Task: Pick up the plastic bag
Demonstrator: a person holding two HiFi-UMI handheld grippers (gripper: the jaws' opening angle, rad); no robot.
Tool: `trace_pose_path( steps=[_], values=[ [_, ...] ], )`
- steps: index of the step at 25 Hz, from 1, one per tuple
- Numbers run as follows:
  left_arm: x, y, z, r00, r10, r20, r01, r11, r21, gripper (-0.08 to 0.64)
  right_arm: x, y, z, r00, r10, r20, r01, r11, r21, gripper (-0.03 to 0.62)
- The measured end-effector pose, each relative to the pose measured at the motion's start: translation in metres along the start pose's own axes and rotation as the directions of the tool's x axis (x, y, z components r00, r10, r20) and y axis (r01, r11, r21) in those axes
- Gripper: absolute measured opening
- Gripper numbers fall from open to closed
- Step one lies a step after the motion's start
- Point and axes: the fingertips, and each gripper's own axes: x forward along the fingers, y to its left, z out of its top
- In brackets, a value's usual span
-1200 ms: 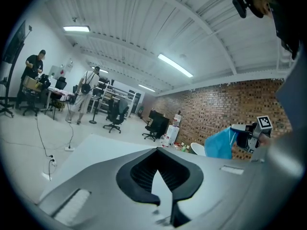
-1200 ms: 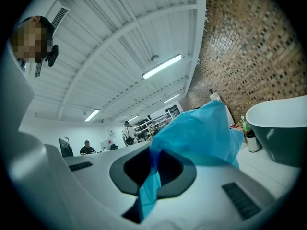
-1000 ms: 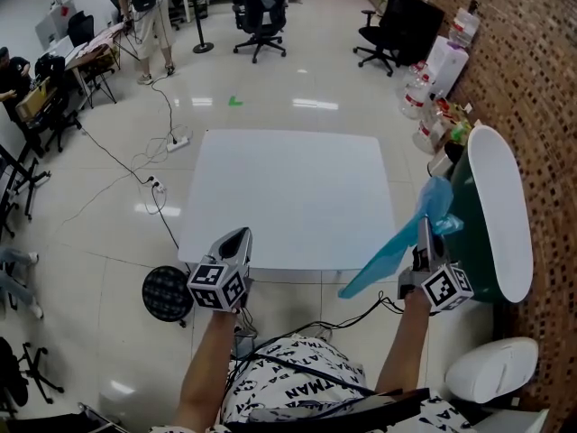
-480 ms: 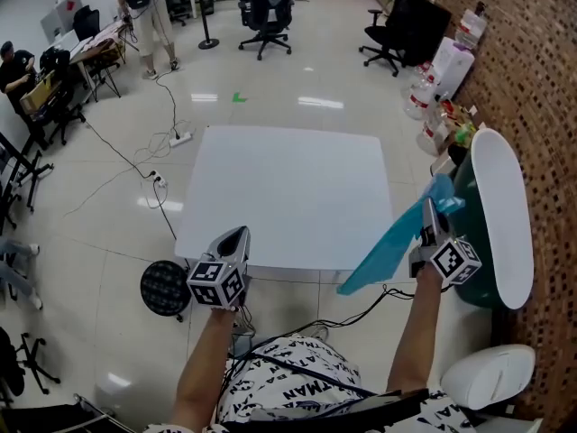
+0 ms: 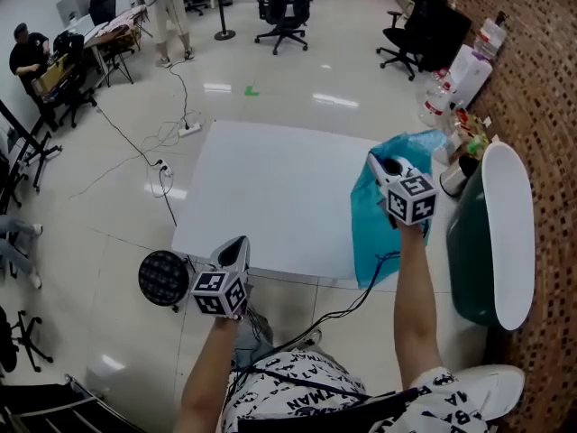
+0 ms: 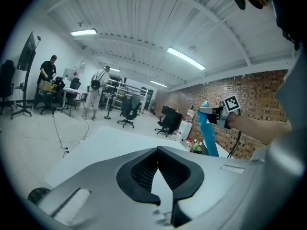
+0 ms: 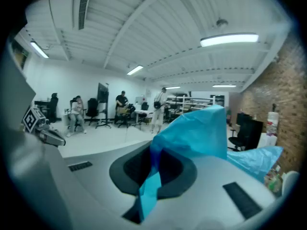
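- Nearest us, at 7 o'clock in the head view, the left tool (image 5: 236, 244) hovers just off the near edge of the white worktop (image 5: 270, 188). Its jaws are clenched tip to tip, with nothing between them.
- At 9 o'clock from that tool, a round black object (image 5: 163, 278) sits on the floor near the worktop's near left corner.
- Farther out, at about 2 o'clock, the right tool (image 5: 379, 161) is raised over the worktop's right-hand side. It is clenched on the blue plastic bag (image 5: 371, 233). In the right gripper view we see a pinched fold of film running between the pads, with the rest billowing beyond them.
- The bag hangs from that tool and drapes down across the worktop's 3 o'clock edge. We cannot tell whether its lower part touches the surface.
- At 3 o'clock, near the bag, a dark green bin (image 5: 469, 260) with a white oval lid (image 5: 509, 233) stands against the brick wall (image 5: 541, 79).
- Farthest off, black office chairs (image 5: 284, 12) stand at 12 o'clock, and at 10 to 11 o'clock people (image 5: 32, 57) sit and stand by desks.
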Motion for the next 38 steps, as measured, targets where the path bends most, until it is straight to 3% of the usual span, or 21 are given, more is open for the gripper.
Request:
trace_pose_path(
  steps=[2,5,11,17,20,21,23,25,28,31,33,35,36,38],
  values=[
    [0.003,0.010,-0.002,1.000,0.010,-0.007,-0.010,1.000,-0.009,0.002,0.047,0.043,-0.016,0.989,0.108,-0.097,-0.116,0.991,-0.071,0.005],
    [0.010,0.027,-0.008,0.999,0.018,-0.028,-0.018,1.000,-0.019,0.002,0.101,0.114,-0.059,0.944,0.229,-0.238,-0.267,0.953,-0.144,0.005],
    [0.023,0.069,-0.015,0.997,0.025,-0.077,-0.027,0.999,-0.021,0.002,0.159,0.229,-0.140,0.828,0.403,-0.389,-0.471,0.877,-0.094,0.006],
    [0.035,0.095,-0.024,0.993,0.022,-0.118,-0.024,1.000,-0.014,0.002,0.173,0.317,-0.186,0.728,0.503,-0.466,-0.592,0.804,-0.058,0.009],
    [0.043,0.102,-0.035,0.989,0.019,-0.148,-0.021,1.000,-0.012,0.002,0.175,0.344,-0.203,0.698,0.533,-0.478,-0.611,0.792,-0.010,0.033],
    [0.046,0.103,-0.039,0.987,0.015,-0.161,-0.017,1.000,-0.011,0.002,0.175,0.350,-0.207,0.691,0.544,-0.476,-0.613,0.790,0.013,0.056],
    [0.050,0.105,-0.044,0.983,0.006,-0.182,-0.007,1.000,-0.005,0.002,0.173,0.359,-0.208,0.677,0.580,-0.454,-0.621,0.781,0.072,0.217],
    [0.051,0.103,-0.044,0.982,-0.003,-0.187,0.004,1.000,0.003,0.002,0.165,0.365,-0.202,0.668,0.612,-0.424,-0.631,0.767,0.115,0.225],
    [0.054,0.101,-0.042,0.982,-0.022,-0.186,0.023,1.000,0.005,0.002,0.149,0.362,-0.196,0.674,0.621,-0.400,-0.627,0.767,0.133,0.273],
    [0.068,0.100,-0.051,0.973,-0.053,-0.223,0.056,0.998,0.009,0.002,0.131,0.329,-0.203,0.737,0.562,-0.376,-0.530,0.825,0.194,0.273],
    [0.082,0.100,-0.065,0.963,-0.070,-0.262,0.080,0.996,0.026,0.002,0.115,0.290,-0.218,0.796,0.487,-0.359,-0.402,0.870,0.286,0.273],
    [0.099,0.104,-0.085,0.946,-0.079,-0.313,0.096,0.995,0.037,0.002,0.092,0.245,-0.243,0.850,0.381,-0.363,-0.227,0.888,0.401,0.273],
    [0.108,0.108,-0.096,0.936,-0.081,-0.344,0.100,0.994,0.037,0.002,0.078,0.223,-0.258,0.868,0.321,-0.379,-0.128,0.882,0.454,0.273],
    [0.121,0.119,-0.118,0.912,-0.075,-0.403,0.099,0.994,0.039,0.002,0.049,0.187,-0.288,0.883,0.223,-0.413,0.051,0.829,0.557,0.273]
  ],
)
